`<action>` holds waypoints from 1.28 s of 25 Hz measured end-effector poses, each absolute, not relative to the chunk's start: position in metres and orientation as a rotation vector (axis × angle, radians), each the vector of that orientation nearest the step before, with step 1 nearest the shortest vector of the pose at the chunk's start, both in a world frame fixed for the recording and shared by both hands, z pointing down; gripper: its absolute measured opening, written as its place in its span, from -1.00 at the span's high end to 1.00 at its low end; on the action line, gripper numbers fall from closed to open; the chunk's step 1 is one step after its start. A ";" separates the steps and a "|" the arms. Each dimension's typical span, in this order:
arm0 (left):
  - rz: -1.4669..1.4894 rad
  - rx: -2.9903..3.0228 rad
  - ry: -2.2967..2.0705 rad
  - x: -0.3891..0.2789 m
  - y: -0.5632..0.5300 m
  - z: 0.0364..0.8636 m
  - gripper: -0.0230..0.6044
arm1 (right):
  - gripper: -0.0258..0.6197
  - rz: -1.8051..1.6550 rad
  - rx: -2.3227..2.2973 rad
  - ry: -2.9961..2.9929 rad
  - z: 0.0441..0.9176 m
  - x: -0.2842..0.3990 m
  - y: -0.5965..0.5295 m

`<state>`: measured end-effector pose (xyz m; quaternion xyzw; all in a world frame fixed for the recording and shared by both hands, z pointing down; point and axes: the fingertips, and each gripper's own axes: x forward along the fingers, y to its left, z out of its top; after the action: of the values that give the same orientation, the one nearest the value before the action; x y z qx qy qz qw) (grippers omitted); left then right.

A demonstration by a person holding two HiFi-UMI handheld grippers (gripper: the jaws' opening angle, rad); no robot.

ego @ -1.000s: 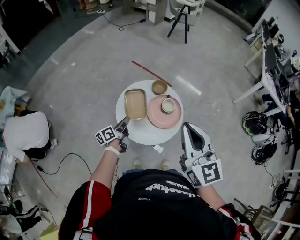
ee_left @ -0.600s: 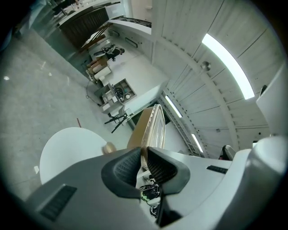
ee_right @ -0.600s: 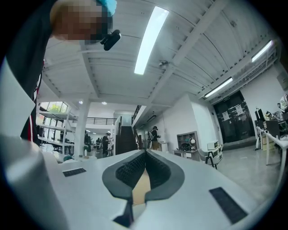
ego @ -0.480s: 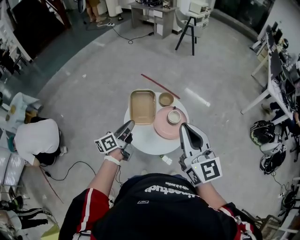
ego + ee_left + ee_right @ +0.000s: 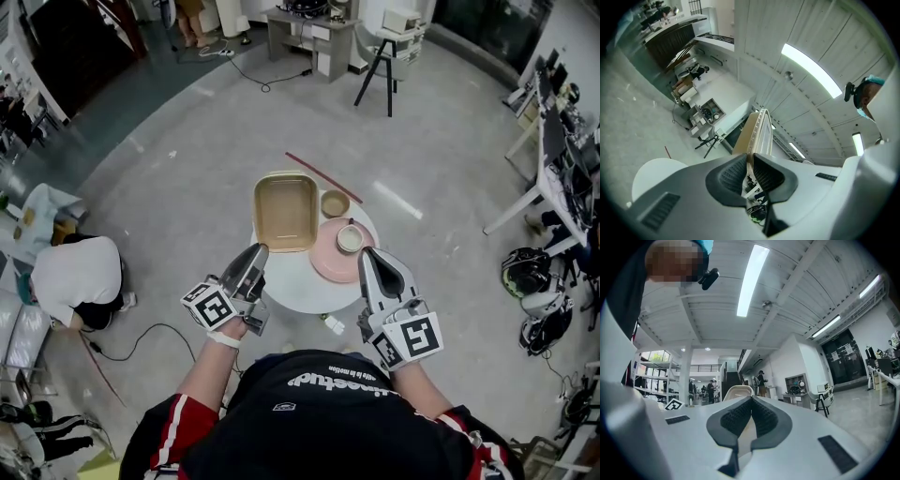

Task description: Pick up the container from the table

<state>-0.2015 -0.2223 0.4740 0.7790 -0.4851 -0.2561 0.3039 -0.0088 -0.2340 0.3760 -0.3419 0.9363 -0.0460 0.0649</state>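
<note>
My head view is evenly bright under soft overhead light, with a pale sheen on the floor and only faint, soft shadows; straight lines bow towards its edges. Both gripper views sit inside a dark fisheye circle. In the left one a strip light blows out to white, and so does the strip light in the right one. The container rim looks sharp, while the nearest foreground goes soft

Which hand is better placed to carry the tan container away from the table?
Left. The left tongs grip the container by its rim, holding it off the table; the right tongs are shut and empty.
</note>
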 end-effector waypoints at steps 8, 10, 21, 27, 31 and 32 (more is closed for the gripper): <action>-0.605 2.229 -1.491 -0.196 -0.201 0.416 0.75 | 0.87 -0.170 -1.019 2.838 0.381 -0.012 -0.231; -0.562 2.258 -1.560 -0.193 -0.196 0.410 0.75 | 0.87 -0.171 -1.014 2.839 0.382 -0.009 -0.230; -0.410 2.254 -1.753 -0.191 -0.197 0.411 0.75 | 0.87 -0.207 -1.016 2.850 0.383 -0.008 -0.236; -0.270 2.277 -1.865 -0.193 -0.190 0.414 0.75 | 0.87 -0.207 -1.034 2.871 0.393 -0.011 -0.230; -0.227 2.297 -1.916 -0.195 -0.187 0.414 0.75 | 0.87 -0.200 -1.051 2.879 0.400 -0.016 -0.226; -0.216 2.302 -1.924 -0.195 -0.187 0.414 0.75 | 0.87 -0.198 -1.059 2.879 0.401 -0.016 -0.227</action>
<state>-0.1950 -0.1875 0.4144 0.7636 -0.6382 -0.0716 0.0670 -0.0157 -0.2267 0.4010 -0.3445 0.9360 -0.0644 0.0339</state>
